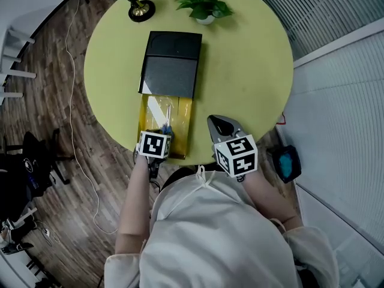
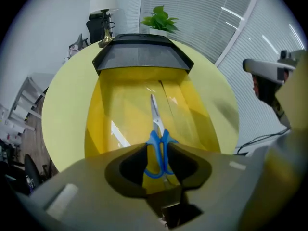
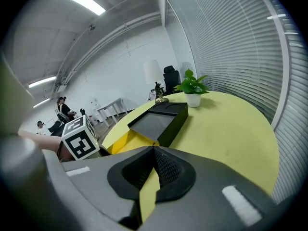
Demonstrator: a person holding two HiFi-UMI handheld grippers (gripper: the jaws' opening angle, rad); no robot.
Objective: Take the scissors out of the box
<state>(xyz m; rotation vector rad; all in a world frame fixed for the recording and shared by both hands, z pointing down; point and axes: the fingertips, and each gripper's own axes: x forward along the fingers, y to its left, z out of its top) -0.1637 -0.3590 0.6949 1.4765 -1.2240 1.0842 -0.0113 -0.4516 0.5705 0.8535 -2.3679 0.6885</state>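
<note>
A black box (image 1: 171,65) lies on the round yellow-green table (image 1: 252,71), with its yellow tray (image 1: 183,122) pulled out toward me. Blue-handled scissors (image 2: 155,110) rest in the tray, blades pointing at the box. My left gripper (image 1: 162,132) points steeply down over the tray's near end. In the left gripper view its jaws stand open, and the blue handles (image 2: 153,146) lie between them, not squeezed. My right gripper (image 1: 219,122) hovers right of the tray near the table's front edge. Its jaw tips meet and hold nothing; in the right gripper view it (image 3: 154,149) looks toward the box (image 3: 159,121).
A potted plant (image 1: 206,2) and a lamp base (image 1: 141,8) stand at the table's far side. A white cable (image 1: 72,101) runs over the wooden floor at left, beside dark chairs (image 1: 30,161). A blue object (image 1: 288,162) lies on the floor at right.
</note>
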